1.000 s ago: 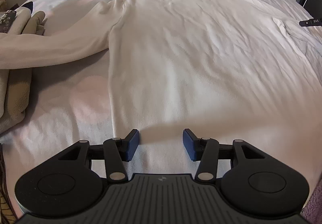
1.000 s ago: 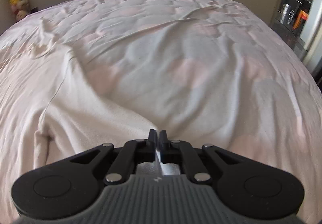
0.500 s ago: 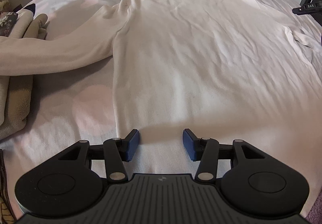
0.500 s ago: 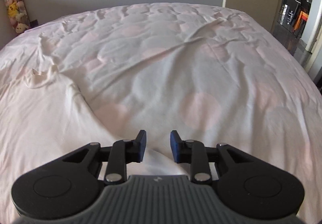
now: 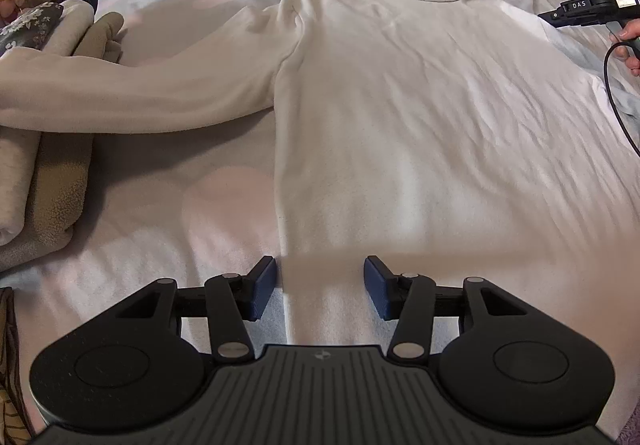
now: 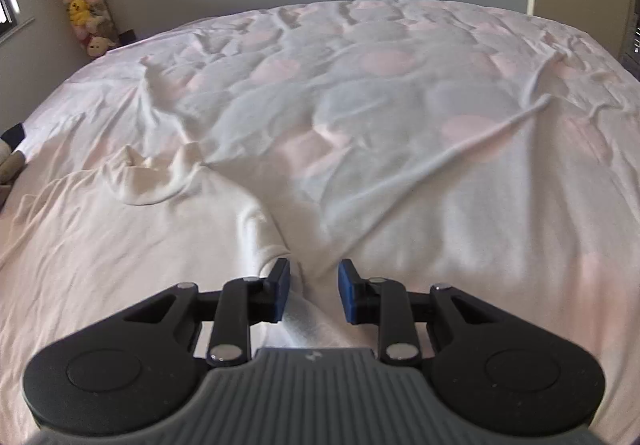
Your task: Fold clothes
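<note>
I have the cream sweater spread flat on the bed, collar away from me, one sleeve trailing onto a stack of folded clothes. My left gripper hovers at the hem, jaws apart, empty. My right gripper sits over the other shoulder edge — jaws apart, gripping nothing. Laying-out looks finished; next I'd pinch an edge and fold inward.

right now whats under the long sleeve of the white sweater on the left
The sleeve of the white sweater drapes over a stack of folded beige clothes, then bedsheet. How far the stack runs beneath it is hidden.
</note>
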`<state>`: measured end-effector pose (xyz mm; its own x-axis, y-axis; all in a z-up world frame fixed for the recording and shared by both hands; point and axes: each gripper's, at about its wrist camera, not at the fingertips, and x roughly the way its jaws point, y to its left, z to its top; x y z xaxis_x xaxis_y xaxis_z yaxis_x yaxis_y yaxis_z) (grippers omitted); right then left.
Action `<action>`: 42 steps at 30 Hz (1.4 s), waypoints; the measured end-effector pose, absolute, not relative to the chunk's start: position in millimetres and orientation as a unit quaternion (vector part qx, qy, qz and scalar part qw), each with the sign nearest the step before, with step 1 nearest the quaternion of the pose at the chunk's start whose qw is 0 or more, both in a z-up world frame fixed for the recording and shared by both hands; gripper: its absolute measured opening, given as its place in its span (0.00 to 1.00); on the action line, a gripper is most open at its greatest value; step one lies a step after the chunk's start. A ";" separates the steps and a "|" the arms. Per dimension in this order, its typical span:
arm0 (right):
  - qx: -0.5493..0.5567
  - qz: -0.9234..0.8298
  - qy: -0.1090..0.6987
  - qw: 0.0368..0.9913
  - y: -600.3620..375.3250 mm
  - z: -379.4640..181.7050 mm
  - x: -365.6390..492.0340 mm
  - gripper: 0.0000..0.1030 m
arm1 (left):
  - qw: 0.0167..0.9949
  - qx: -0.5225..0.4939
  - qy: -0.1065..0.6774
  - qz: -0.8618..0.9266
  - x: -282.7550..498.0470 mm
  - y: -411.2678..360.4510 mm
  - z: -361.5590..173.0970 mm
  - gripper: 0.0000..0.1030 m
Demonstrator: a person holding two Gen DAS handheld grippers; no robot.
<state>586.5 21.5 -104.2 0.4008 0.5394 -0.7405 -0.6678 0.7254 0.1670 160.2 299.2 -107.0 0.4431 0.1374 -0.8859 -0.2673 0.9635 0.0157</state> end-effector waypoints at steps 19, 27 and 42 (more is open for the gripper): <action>-0.219 0.359 0.334 0.844 42.8 -96.5 552.6 0.03 | 0.846 -0.068 0.515 0.121 154.4 300.7 -106.1 0.45; -0.235 0.298 0.344 0.859 52.9 -112.2 586.5 0.01 | 0.848 -0.072 0.511 0.120 154.8 303.1 -105.2 0.46; -0.133 0.299 0.367 0.871 31.7 -72.5 498.4 0.35 | 0.863 -0.091 0.478 0.133 142.2 315.8 -88.8 0.47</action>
<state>498.4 31.7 -72.5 0.5519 0.4234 -0.7184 -0.6187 0.7856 -0.0123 142.2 315.8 -88.8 0.5079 0.1419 -0.8497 -0.3166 0.9481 -0.0309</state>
